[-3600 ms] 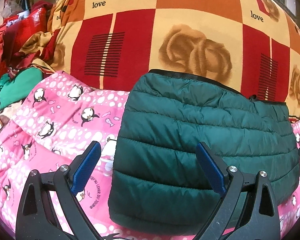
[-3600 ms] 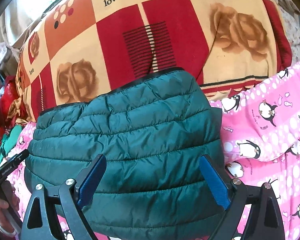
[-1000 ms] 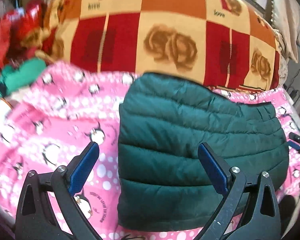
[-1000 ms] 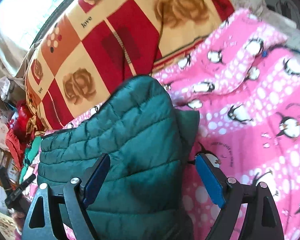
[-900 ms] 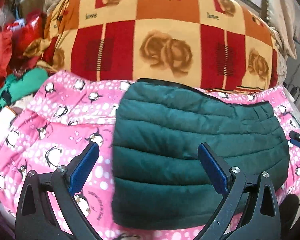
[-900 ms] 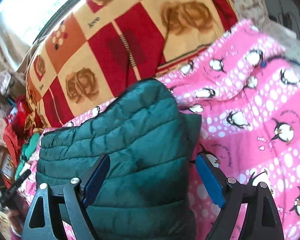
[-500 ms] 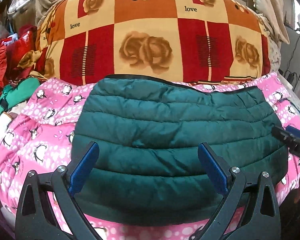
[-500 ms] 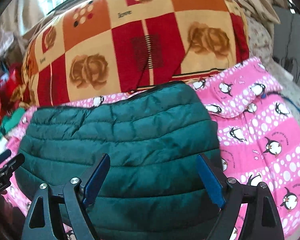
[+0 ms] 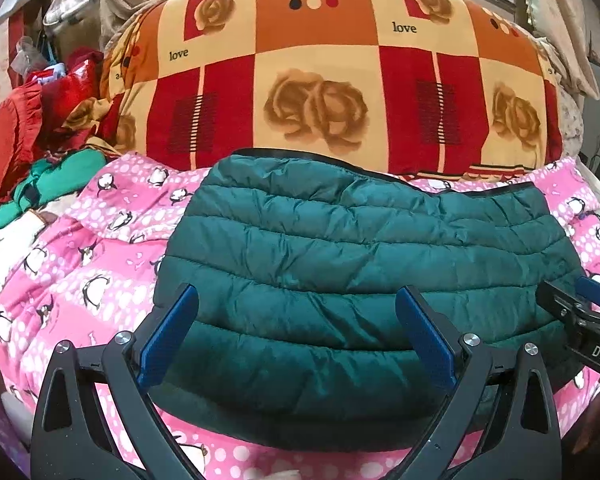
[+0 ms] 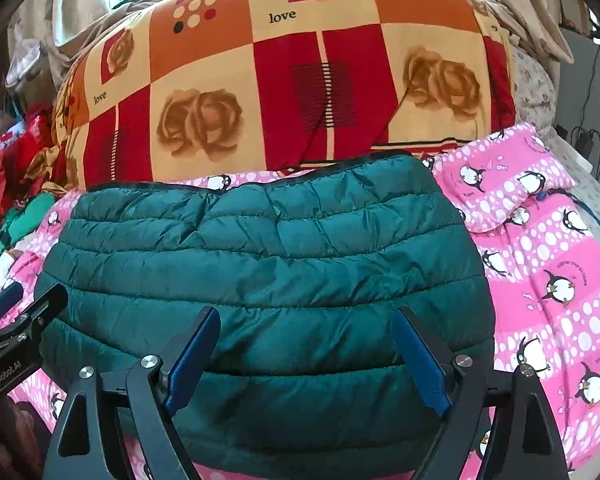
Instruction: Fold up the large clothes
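A dark green quilted puffer jacket [image 9: 360, 264] lies folded into a wide block on a pink penguin-print bedsheet [image 9: 100, 280]. My left gripper [image 9: 296, 332] hovers over the jacket's near edge, jaws wide apart with nothing between them. My right gripper [image 10: 306, 356] hangs over the jacket [image 10: 260, 272] nearer its right end, also open and empty. Each gripper shows at the edge of the other's view: the right one [image 9: 580, 320] at the jacket's right side, the left one [image 10: 16, 320] at its left side.
A big red, orange and cream rose-patterned quilt [image 9: 340, 92] is piled behind the jacket. Red and green clothes [image 9: 40, 140] are heaped at the far left. More pink sheet [image 10: 548, 272] spreads to the right, with cables [image 10: 592, 136] beyond the bed's edge.
Both grippers have swung sideways, so the jacket now sits centred and square in each view. The right gripper has rolled level. The jacket has kept its shape and place; both grippers stayed open.
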The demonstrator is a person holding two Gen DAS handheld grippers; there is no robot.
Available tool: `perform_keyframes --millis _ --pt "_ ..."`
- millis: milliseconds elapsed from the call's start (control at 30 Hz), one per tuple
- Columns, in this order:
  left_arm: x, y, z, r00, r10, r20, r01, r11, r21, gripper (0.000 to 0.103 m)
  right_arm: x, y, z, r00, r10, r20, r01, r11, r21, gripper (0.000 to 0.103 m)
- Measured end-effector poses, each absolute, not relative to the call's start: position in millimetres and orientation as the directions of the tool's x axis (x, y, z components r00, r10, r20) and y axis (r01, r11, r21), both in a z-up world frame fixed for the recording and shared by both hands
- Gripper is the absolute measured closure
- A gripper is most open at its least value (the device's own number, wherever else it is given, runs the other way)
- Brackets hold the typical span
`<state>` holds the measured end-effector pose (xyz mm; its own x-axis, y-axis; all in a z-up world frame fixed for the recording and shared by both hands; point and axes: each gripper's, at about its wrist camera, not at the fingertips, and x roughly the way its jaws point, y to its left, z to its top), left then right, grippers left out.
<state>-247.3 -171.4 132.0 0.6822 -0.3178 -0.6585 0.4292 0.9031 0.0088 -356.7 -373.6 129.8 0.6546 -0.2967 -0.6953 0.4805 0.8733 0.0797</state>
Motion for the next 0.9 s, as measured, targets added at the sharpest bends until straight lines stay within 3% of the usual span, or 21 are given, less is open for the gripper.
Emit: perform_keyframes --millis 900 --pt "-250 -180 124 0.684 -0.301 -0.665 0.421 0.907 0.023 0.004 -351 -374 118 0.644 -0.300 -0.704 0.486 0.871 0.074 0.017"
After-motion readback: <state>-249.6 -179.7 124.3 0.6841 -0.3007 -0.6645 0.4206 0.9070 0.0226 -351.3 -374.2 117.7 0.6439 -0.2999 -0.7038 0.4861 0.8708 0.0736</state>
